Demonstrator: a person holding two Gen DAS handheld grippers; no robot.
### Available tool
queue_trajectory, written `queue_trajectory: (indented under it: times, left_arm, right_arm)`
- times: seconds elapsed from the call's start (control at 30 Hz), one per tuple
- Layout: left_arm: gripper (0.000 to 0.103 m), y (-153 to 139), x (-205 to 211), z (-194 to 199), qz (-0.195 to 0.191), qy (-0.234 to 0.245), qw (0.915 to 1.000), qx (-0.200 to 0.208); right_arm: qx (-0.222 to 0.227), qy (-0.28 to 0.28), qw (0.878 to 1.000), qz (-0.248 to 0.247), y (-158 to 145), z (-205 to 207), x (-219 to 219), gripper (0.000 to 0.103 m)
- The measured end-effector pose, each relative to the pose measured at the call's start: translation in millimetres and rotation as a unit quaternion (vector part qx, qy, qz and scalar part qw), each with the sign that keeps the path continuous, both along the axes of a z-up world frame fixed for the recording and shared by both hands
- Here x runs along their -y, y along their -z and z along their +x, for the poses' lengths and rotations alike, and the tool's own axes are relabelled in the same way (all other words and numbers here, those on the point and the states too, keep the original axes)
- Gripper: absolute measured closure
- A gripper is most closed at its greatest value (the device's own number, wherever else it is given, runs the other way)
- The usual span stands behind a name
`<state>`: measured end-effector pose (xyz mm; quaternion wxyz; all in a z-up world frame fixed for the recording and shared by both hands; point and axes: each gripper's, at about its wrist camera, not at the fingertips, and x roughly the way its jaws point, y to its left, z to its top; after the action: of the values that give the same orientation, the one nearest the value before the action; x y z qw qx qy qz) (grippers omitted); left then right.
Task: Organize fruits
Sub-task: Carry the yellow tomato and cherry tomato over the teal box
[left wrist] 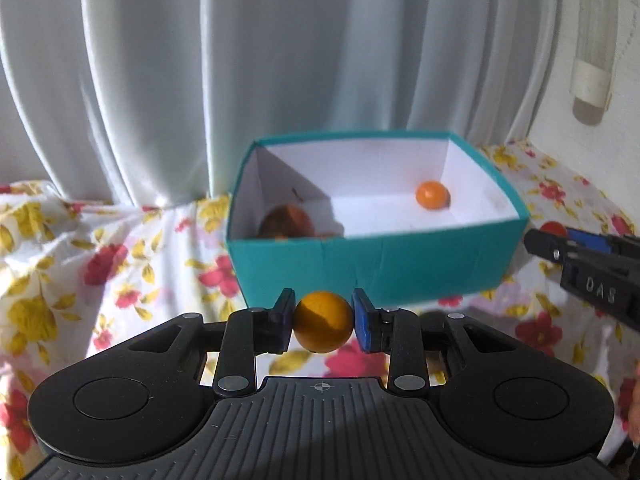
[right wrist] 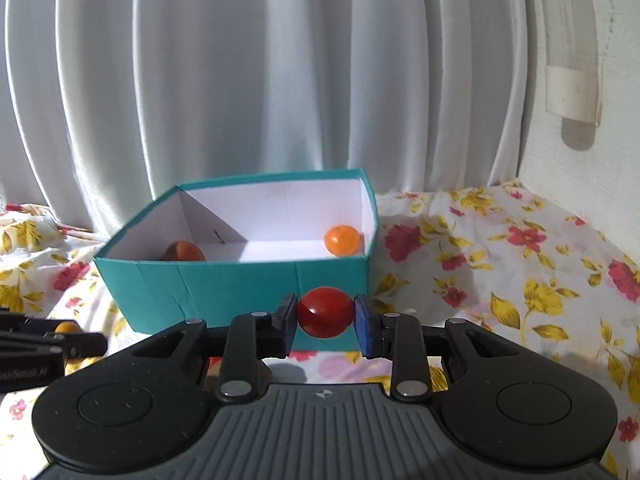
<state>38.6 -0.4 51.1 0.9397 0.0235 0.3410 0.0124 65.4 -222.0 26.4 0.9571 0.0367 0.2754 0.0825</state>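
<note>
My left gripper (left wrist: 323,320) is shut on a round yellow-orange fruit (left wrist: 323,326), held just in front of the teal box (left wrist: 384,268). My right gripper (right wrist: 325,317) is shut on a round red fruit (right wrist: 325,312), also just in front of the teal box (right wrist: 224,284). Inside the box lie a small orange fruit (left wrist: 432,195) at the right, also in the right wrist view (right wrist: 342,240), and a brownish-red fruit (left wrist: 286,222) in the shaded left corner, partly hidden by the wall (right wrist: 183,251). The right gripper (left wrist: 580,256) shows at the left view's right edge; the left gripper (right wrist: 52,340) at the right view's left edge.
The box stands on a white cloth with red and yellow flowers (right wrist: 500,280). A pale curtain (left wrist: 200,80) hangs right behind the box. A white wall with a mounted tube fitting (right wrist: 572,96) is at the right.
</note>
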Motion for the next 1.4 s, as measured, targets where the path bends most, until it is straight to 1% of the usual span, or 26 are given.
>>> queue_trajectory:
  times: [0.07,0.13,0.2,0.27,0.3,0.4,0.47,0.53,0.67,0.97,1.4]
  left_arm:
    - [0.069,-22,-3,15,0.006,-0.021,0.9997,0.012]
    - [0.069,-43,-8,27,-0.002,-0.033,0.9991,0.028]
    - [0.069,-60,-9,38,0.002,-0.044,0.9984,0.037]
    - [0.069,-71,-8,50,0.013,-0.056,0.9974,0.045]
    - [0.069,-76,-7,57,0.017,-0.063,0.997,0.042]
    - [0.069,-85,-9,71,0.011,-0.073,0.9964,0.042]
    - [0.069,-83,-8,74,0.014,-0.074,0.9962,0.043]
    - [0.069,-75,-8,78,0.021,-0.076,0.9963,0.035]
    - [0.069,-59,-12,88,0.023,-0.077,0.9966,0.012]
    - [0.069,-37,-12,108,0.023,-0.066,0.9974,-0.017]
    - [0.069,-16,-10,126,0.031,-0.054,0.9969,-0.047]
  right_arm:
    - [0.014,-0.012,1.0,0.0,-16,7,-8,0.074]
    - [0.029,-0.02,0.999,0.003,-34,14,-16,0.074]
    - [0.044,-0.026,0.999,0.008,-51,21,-21,0.074]
    - [0.063,-0.029,0.998,0.007,-67,28,-27,0.074]
    - [0.072,-0.03,0.997,0.006,-74,31,-30,0.074]
    - [0.09,-0.028,0.996,0.011,-92,43,-36,0.074]
    - [0.101,-0.027,0.994,0.015,-99,47,-40,0.074]
    - [0.105,-0.025,0.994,0.018,-100,49,-43,0.074]
    - [0.09,-0.024,0.995,0.034,-90,54,-47,0.074]
    - [0.069,-0.005,0.997,0.019,-74,67,-52,0.074]
    - [0.041,0.001,0.999,0.003,-55,85,-58,0.074]
